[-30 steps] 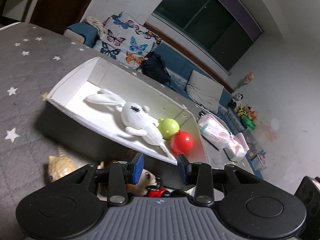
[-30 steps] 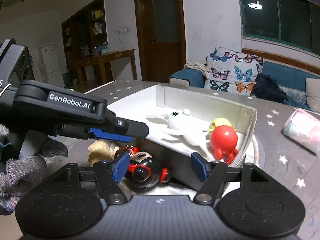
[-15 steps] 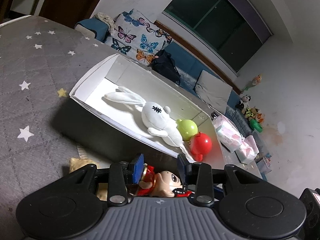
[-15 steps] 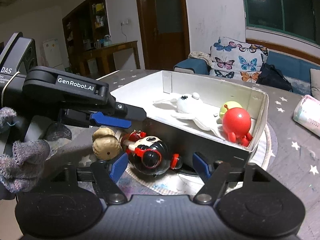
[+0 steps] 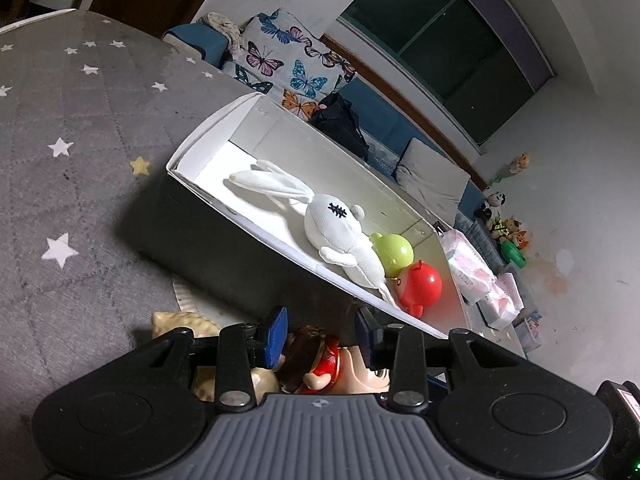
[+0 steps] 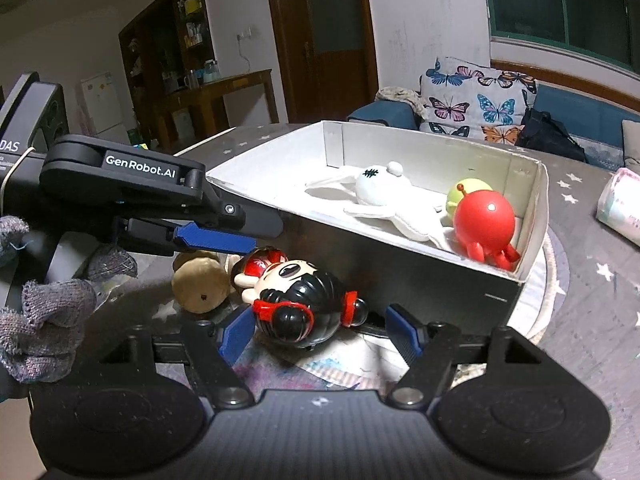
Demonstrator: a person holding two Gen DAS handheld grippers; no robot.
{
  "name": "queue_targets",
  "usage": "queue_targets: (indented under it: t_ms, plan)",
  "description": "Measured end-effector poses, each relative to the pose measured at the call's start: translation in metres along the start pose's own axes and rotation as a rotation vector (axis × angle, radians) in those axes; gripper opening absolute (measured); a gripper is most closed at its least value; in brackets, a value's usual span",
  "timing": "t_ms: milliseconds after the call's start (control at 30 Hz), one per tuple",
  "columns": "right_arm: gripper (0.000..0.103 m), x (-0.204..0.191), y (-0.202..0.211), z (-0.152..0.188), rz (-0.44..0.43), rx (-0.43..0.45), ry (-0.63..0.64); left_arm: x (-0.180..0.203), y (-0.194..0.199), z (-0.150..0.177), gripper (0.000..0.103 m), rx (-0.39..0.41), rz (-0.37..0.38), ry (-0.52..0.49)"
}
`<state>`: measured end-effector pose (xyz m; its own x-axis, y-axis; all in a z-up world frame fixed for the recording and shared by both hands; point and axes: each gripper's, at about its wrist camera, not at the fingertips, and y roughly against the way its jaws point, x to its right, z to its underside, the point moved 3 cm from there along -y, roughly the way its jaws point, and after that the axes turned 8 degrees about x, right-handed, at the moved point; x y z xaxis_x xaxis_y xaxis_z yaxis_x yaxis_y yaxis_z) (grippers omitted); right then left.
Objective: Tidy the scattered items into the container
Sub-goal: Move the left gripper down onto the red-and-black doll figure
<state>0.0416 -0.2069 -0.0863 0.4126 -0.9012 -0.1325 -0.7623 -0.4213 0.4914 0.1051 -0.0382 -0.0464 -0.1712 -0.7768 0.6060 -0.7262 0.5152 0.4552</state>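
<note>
From your left wrist view, your left hand-held gripper [image 5: 320, 330] has its blue pads spread apart, with the doll figure [image 5: 320, 364] lying between and just below them; the pads do not press on it. A tan shell-like toy [image 5: 180, 322] lies just beside the doll to the left, half hidden by the gripper body. Beyond stands the white box [image 5: 208, 194] on the grey star-printed surface [image 5: 72, 168]. Inside it lie the white plush rabbit [image 5: 332, 228], the green ball toy [image 5: 394, 252] and the red ball toy [image 5: 420, 284], packed toward the right end, the rabbit touching both. No writing can be read in this view.

From your right wrist view, your right hand-held gripper [image 6: 320, 330] also stands wide apart, its pads flanking the doll figure [image 6: 300, 304] without touching it. The doll lies on its side against the dark outer wall of the white box [image 6: 532, 216], with a tan round toy [image 6: 200, 284] touching its left side. Your left hand-held gripper [image 6: 216, 238] reaches in from the left, its arm printed "GenRobot.AI"; the letters "DAS" show on the housing at the frame edge. A hand in a grey knit glove [image 6: 44, 320] grips it. The white plush rabbit [image 6: 384, 196], green ball toy [image 6: 466, 194] and red ball toy [image 6: 484, 220] rest in the box's right corner.
</note>
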Motion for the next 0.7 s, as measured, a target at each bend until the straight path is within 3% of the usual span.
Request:
queue_targets:
  t_ms: [700]
  plan:
    - [0.073, -0.005, -0.003, 0.006, -0.019, -0.014, -0.014, -0.002, 0.015, 0.012, 0.04, -0.01, 0.029, 0.056]
